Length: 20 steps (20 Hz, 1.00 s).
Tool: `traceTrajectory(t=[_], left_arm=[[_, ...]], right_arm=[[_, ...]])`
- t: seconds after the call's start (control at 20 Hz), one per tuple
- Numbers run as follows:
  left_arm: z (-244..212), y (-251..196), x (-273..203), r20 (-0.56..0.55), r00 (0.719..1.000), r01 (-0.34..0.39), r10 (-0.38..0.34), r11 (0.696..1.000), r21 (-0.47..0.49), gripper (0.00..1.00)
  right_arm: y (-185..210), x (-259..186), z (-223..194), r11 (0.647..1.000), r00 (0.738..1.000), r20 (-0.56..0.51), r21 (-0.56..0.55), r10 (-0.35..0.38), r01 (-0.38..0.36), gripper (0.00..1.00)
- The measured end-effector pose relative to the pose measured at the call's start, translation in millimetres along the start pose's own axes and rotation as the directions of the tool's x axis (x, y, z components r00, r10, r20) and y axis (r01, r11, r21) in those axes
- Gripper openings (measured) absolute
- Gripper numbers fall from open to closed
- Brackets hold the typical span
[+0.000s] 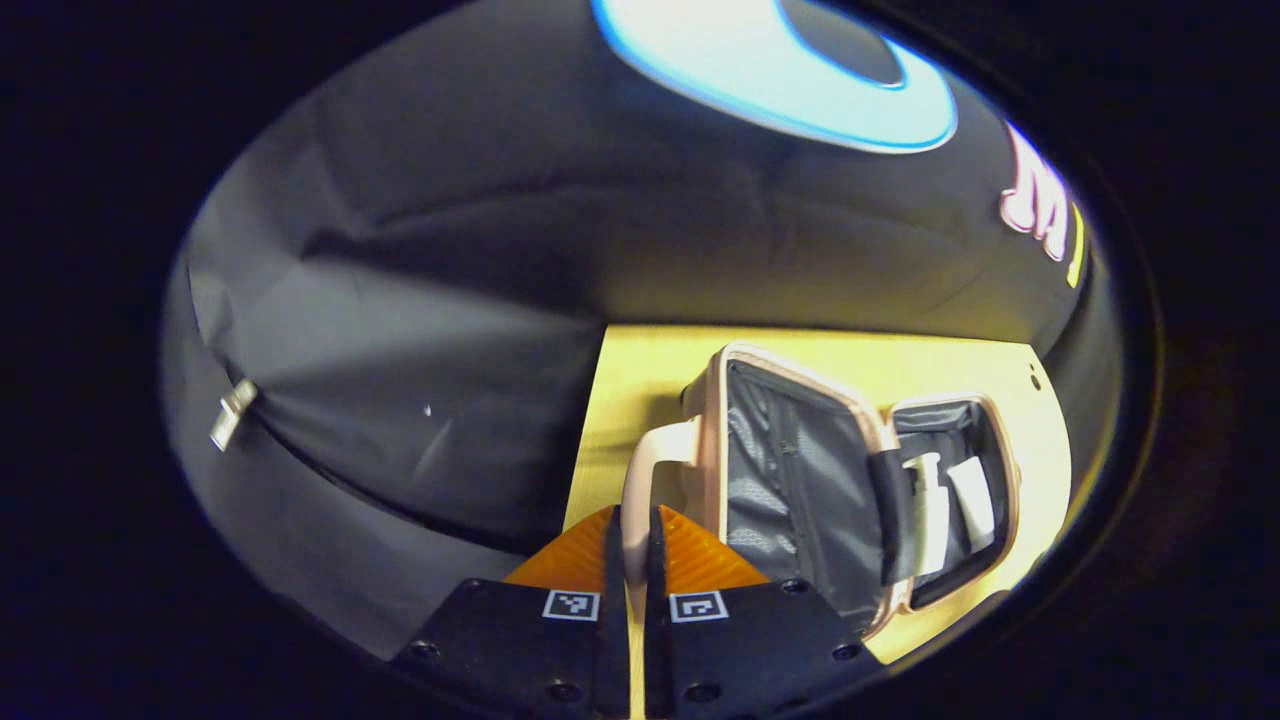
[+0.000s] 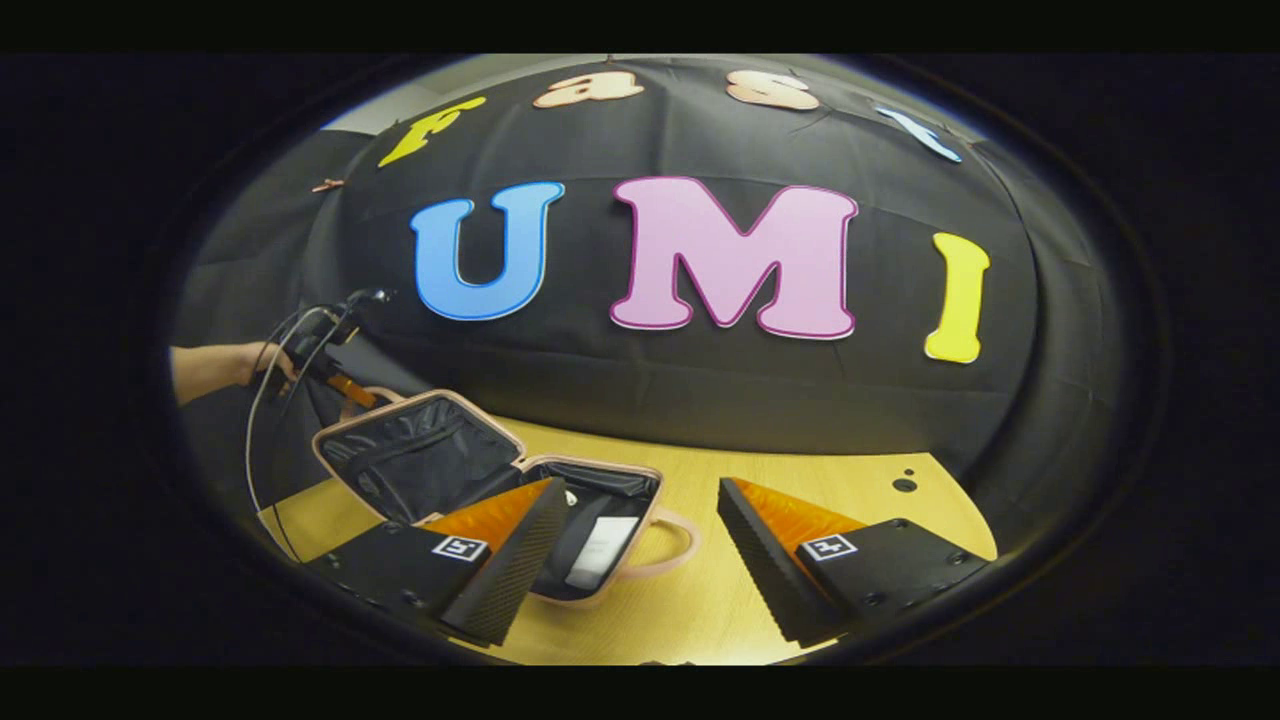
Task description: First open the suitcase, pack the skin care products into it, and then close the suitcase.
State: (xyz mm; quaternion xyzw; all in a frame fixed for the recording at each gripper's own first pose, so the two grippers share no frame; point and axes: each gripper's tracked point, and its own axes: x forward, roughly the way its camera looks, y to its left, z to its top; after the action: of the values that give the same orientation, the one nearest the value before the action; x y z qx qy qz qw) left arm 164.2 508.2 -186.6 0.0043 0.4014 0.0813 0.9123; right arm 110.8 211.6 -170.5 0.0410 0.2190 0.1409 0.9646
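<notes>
The pink suitcase (image 1: 790,480) lies open on the table, grey lining showing. My left gripper (image 1: 633,520) is shut on the lid's pink handle (image 1: 650,460) and holds the lid (image 2: 430,455) raised at a slant. White skin care products (image 1: 945,510) lie in the lower half (image 2: 600,480), and a white item (image 2: 600,550) shows there in the right gripper view too. My right gripper (image 2: 640,485) hangs open over the table's near side, nothing between its fingers, its left finger (image 2: 500,560) in front of the case. The base's own handle (image 2: 672,540) points towards it.
The yellow wooden table (image 2: 850,490) has bare room to the right of the case, with two small dark holes (image 2: 905,483) near its far right. A hand (image 2: 230,365) holds the left gripper (image 2: 345,385), cables trailing down. A metal clip (image 1: 232,412) hangs on the black cloth.
</notes>
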Motion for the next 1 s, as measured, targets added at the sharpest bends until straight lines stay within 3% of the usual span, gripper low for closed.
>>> traceTrajectory(t=[0.35, 0.5, 0.85, 1.0], left_arm=[[74.3, -99.5, -97.8, 0.137, 0.990, -0.010, -0.015, 0.984, 0.177, 0.11], [92.9, -157.9, -120.6, 0.190, 0.979, 0.034, -0.073, 0.978, 0.204, 0.11], [97.2, -287.9, -134.1, 0.252, 0.947, 0.179, -0.199, 0.979, 0.100, 0.11], [81.0, -346.4, -130.9, 0.271, 0.925, 0.264, -0.266, 0.964, 0.044, 0.11]], right_arm=[[-51.6, -15.5, 6.1, 1.000, 0.999, 0.031, 0.020, 0.013, -0.013, 0.97], [-78.2, -23.2, 0.7, 1.000, 0.999, 0.035, 0.006, 0.014, -0.014, 0.98], [-138.7, -40.9, -9.6, 1.000, 0.998, 0.052, 0.002, 0.017, -0.017, 0.97], [-165.3, -47.6, -15.8, 1.000, 0.999, 0.048, 0.018, -0.002, 0.002, 0.97]])
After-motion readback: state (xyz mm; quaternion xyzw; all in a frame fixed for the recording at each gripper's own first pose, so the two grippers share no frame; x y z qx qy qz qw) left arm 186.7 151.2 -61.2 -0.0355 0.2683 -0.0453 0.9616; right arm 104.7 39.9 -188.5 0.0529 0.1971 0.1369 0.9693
